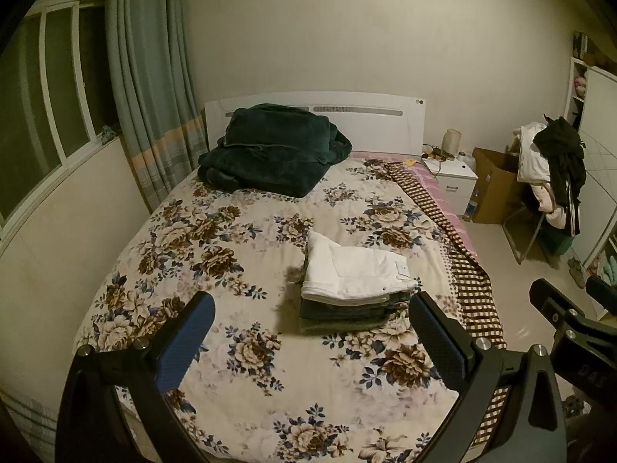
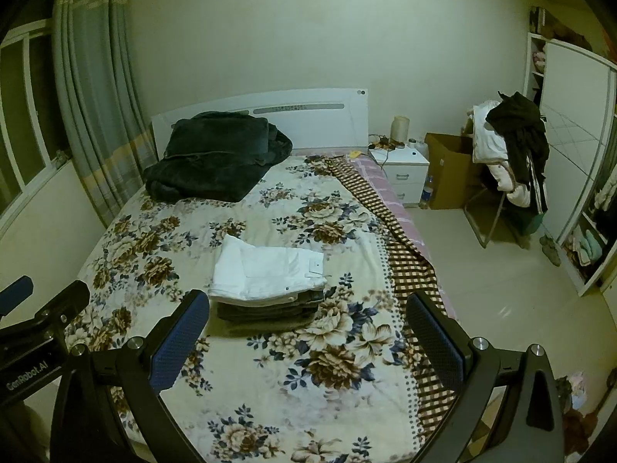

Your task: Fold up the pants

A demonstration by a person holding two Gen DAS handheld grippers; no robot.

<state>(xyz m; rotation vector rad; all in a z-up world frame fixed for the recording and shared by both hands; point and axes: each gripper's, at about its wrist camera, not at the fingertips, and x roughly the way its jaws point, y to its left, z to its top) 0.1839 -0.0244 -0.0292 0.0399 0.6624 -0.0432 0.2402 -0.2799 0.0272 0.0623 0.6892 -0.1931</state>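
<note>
A neat stack of folded pants (image 1: pixel 353 293) lies on the floral-printed quilt (image 1: pixel 216 239) of the bed, toward its foot and nearer the right edge than the left. A folded white pair (image 2: pixel 266 270) sits on top, squared over darker grey and olive pairs beneath, so the pile appears to serve as the place where finished garments collect. Nothing unfolded lies spread on the quilt, which suggests this round of folding is done or the next pair has yet to be brought.

The left gripper (image 1: pixel 312 343) hangs above the foot of the bed with its blue-padded fingers (image 1: pixel 185 343) spread wide and nothing between them. The right gripper (image 2: pixel 308 341) hangs beside it, likewise wide apart and empty, clear of the stack. Both point toward the headboard, held back from the pile, probably so as not to disturb it.

A dark green plush blanket (image 1: pixel 270 150) is bundled at the head of the bed near the left corner, well away from the stack. A brown-and-cream checked cloth (image 2: pixel 389 243) runs along the right edge of the bed.
</note>
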